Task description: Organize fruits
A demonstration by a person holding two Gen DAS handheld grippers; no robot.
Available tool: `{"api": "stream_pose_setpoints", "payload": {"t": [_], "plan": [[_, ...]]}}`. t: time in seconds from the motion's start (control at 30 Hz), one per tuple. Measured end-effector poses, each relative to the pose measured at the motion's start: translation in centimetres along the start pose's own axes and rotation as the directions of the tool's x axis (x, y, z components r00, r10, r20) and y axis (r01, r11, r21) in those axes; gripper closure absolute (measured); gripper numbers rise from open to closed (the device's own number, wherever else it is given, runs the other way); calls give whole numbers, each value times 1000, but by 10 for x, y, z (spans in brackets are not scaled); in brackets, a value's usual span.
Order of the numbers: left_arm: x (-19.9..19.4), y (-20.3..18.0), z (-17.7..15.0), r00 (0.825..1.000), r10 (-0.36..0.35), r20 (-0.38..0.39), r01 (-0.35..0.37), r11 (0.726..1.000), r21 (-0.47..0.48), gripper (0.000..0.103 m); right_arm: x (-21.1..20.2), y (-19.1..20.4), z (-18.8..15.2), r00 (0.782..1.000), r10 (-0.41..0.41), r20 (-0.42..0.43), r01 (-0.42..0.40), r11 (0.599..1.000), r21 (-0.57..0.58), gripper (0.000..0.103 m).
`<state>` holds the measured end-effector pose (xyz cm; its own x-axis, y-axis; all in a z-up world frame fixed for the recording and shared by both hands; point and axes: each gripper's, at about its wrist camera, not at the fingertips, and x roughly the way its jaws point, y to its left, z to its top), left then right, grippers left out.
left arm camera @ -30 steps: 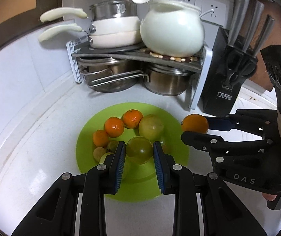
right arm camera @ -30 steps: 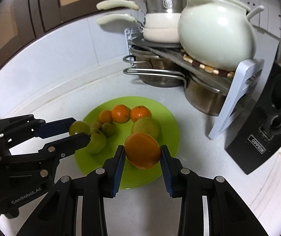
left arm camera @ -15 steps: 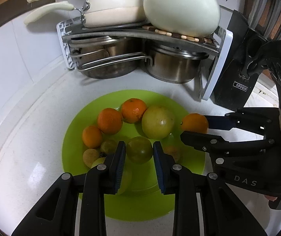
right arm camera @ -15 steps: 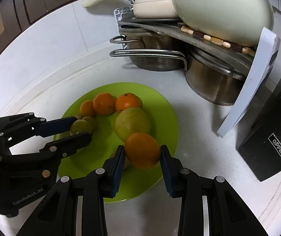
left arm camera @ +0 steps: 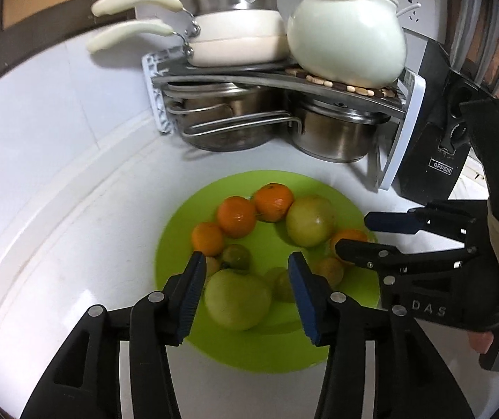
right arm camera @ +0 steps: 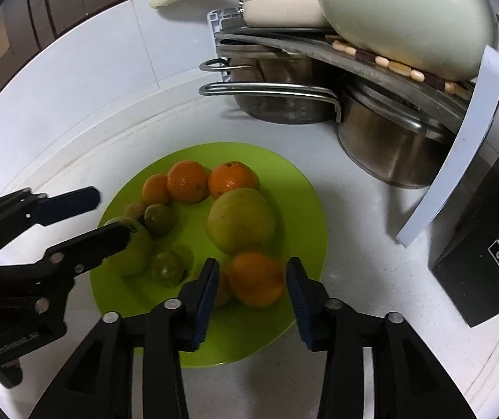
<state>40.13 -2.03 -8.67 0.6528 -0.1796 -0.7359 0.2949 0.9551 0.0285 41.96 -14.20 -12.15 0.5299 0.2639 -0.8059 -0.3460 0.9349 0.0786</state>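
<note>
A lime green plate (left arm camera: 256, 349) (right arm camera: 302, 188) on the white counter holds several oranges and green fruits. My left gripper (left arm camera: 246, 293) is open above a large green apple (left arm camera: 237, 300); a small green fruit (left arm camera: 281, 284) lies just right of it. My right gripper (right arm camera: 249, 289) is open around an orange (right arm camera: 256, 277) that rests on the plate, also visible in the left wrist view (left arm camera: 349, 239). A big yellow-green fruit (right arm camera: 240, 220) sits mid-plate.
A metal rack (left arm camera: 284, 80) with steel pots (left arm camera: 333, 132), a white pan (left arm camera: 235, 35) and a white ceramic pot (left arm camera: 347, 31) stands behind the plate. A black knife block (right arm camera: 486, 255) is at the right. White wall tiles curve round the left.
Both grippers lowered over the plate and opened. The small green fruit left my left gripper and the orange left my right gripper; both now lie on the plate.
</note>
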Motion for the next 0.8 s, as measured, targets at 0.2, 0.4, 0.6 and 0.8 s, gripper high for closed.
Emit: {"api": "stream_pose_setpoints", "payload": {"t": [0.2, 0.4, 0.6, 0.8], "plan": [[-21, 3, -9, 998, 56, 30, -56, 998, -9, 49, -14, 5, -6, 1000, -3, 17, 3, 1000, 6, 58], [-47, 6, -19, 996, 69, 62, -66, 997, -34, 45, -46, 15, -21, 998, -10, 61, 7, 999, 43, 58], [-84, 4, -28, 990, 74, 124, -69, 997, -41, 37, -82, 29, -37, 992, -31, 124, 22, 997, 72, 51], [-120, 4, -39, 977, 97, 188, -94, 995, -23, 27, -124, 48, -53, 976, -84, 203, 61, 991, 119, 42]]}}
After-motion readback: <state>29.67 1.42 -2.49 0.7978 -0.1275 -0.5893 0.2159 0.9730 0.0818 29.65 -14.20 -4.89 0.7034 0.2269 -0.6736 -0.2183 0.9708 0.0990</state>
